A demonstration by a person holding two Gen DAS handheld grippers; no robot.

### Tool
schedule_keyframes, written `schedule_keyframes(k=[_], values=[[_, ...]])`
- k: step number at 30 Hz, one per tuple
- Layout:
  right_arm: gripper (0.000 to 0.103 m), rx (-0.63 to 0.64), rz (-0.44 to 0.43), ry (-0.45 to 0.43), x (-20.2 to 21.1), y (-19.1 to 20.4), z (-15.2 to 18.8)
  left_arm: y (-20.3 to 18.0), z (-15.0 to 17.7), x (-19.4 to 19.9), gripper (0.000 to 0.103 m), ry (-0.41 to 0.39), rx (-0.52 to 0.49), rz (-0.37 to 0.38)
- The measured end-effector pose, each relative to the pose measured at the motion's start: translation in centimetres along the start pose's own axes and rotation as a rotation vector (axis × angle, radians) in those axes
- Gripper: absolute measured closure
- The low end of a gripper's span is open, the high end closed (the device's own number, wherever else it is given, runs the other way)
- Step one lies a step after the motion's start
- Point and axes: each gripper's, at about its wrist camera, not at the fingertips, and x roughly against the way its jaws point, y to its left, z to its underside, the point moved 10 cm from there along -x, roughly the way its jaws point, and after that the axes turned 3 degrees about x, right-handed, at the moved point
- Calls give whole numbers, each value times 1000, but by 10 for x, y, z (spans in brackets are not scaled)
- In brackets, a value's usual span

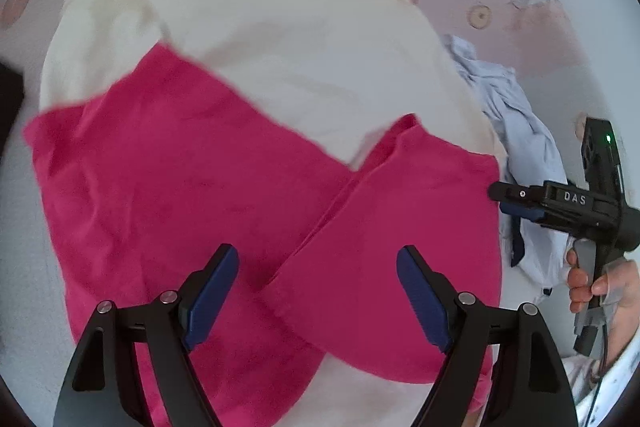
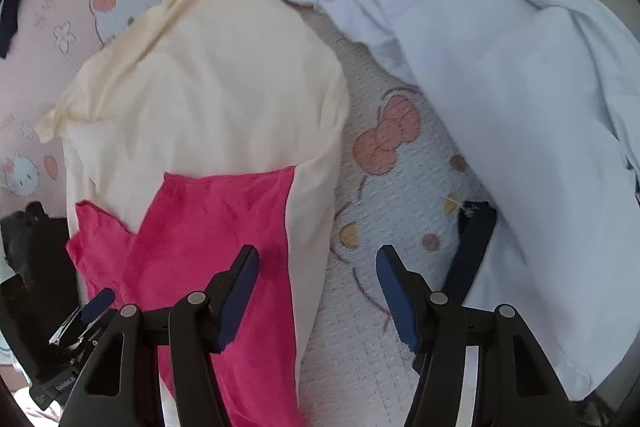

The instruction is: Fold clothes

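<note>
Left wrist view:
Left gripper (image 1: 318, 287): hovering wide open, gripping nothing, over the pink garment (image 1: 180, 187).
Pink garment: lying across the cream garment (image 1: 280, 47).
Right gripper (image 1: 500, 199): reaching in at the pink garment's right edge, a hand (image 1: 600, 283) holding it.

Right wrist view:
Right gripper (image 2: 316, 291): hanging partly open, empty, over the cream garment's (image 2: 220, 87) edge and the cartoon-print sheet (image 2: 392, 187).
Pale blue garment (image 2: 500, 87): lying crumpled at right.

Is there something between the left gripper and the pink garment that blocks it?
Nothing visible. The left gripper is open right above the pink garment, with only air between. The cream garment lies partly under the pink one, not over it.
</note>
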Motion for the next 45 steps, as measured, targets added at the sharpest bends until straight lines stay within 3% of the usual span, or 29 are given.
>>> schedule_keyframes(k=[4, 6, 7, 8, 11, 13, 17, 24, 26, 27, 28, 30, 31, 33, 34, 35, 42, 45], values=[[79, 72, 27, 5, -8, 15, -2, 6, 7, -4, 38, -11, -36, -49], [85, 92, 81, 9, -12, 15, -1, 2, 8, -4, 47, -18, -71, -71], [88, 91, 90, 7, -12, 16, -1, 0, 8, -4, 57, -19, -84, -72], [89, 95, 99, 5, -11, 16, -1, -3, 9, -4, 68, -20, -97, -74], [91, 100, 125, -5, -5, 14, -2, -10, 8, -5, 77, -25, -133, -73], [92, 51, 93, -2, -2, 6, -3, -12, 8, -8, 81, -24, -151, -82], [92, -18, 58, 21, -6, -6, -4, -15, 9, -12, 82, -26, -178, -100], [91, 65, 180, 13, -10, 2, -5, -20, 10, -19, 82, -20, -217, -127], [88, 99, 217, 2, -8, 10, -6, -20, 8, -20, 82, -16, -201, -108], [77, 102, 211, -13, -5, 15, -6, -19, 7, -19, 82, -15, -183, -89], [58, 105, 206, -28, -3, 21, -6, -19, 5, -16, 81, -16, -145, -53], [40, 111, 194, -57, 2, 31, -5, -17, 0, -10, 80, -20, -69, 20], [40, 111, 174, -74, 5, 38, -5, -17, -2, -6, 78, -22, -30, 54], [40, 110, 105, -116, 14, 55, -4, -16, -6, 8, 61, -44, 23, 85], [40, 124, 68, -145, 19, 65, -3, -17, -8, 15, 45, -60, 34, 91], [40, 141, 40, -172, 25, 74, -2, -19, -10, 21, 39, -80, 27, 93], [29, 230, -109, -299, 71, 121, 33, -39, -4, 47, 39, -103, -73, 63], [29, 276, -83, -331, 77, 132, 47, -40, 9, 61, 39, -120, -109, 65]])
